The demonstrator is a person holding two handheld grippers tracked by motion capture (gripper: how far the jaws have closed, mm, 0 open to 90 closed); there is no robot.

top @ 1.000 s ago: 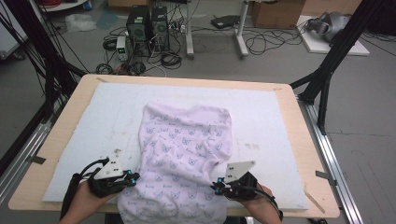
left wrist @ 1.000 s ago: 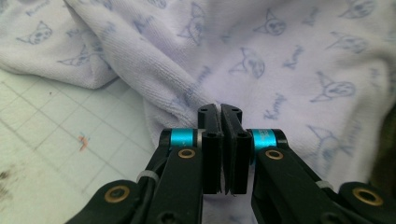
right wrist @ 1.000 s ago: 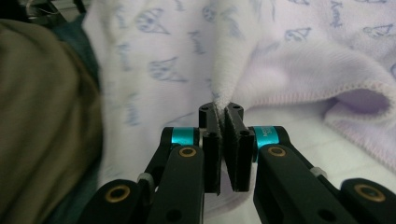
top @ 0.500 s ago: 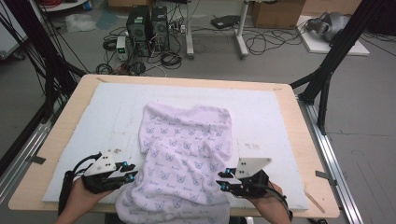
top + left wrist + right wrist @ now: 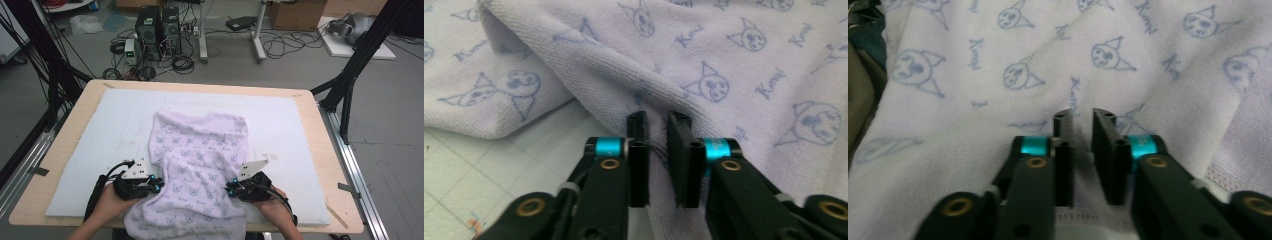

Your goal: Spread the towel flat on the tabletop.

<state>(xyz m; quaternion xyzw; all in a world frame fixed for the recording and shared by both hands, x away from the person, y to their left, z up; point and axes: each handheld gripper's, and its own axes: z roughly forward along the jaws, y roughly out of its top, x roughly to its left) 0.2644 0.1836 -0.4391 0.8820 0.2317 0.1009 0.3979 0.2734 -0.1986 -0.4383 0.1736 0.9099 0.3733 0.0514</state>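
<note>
Towel point(image 5: 200, 165) cloth runs up between the narrow-set jaws of the left hand-held gripper point(image 5: 659, 122), which have just been closing and pinch a fold at its nine o'clock edge. At three o'clock the right hand-held gripper point(image 5: 1082, 119), likewise just closing, clamps the cloth near a stitched hem. Lilac, printed with cat faces, the towel lies rumpled on a white mat point(image 5: 100, 130) covering the wooden tabletop point(image 5: 330, 165), its six o'clock end drooping over the near edge.
</note>
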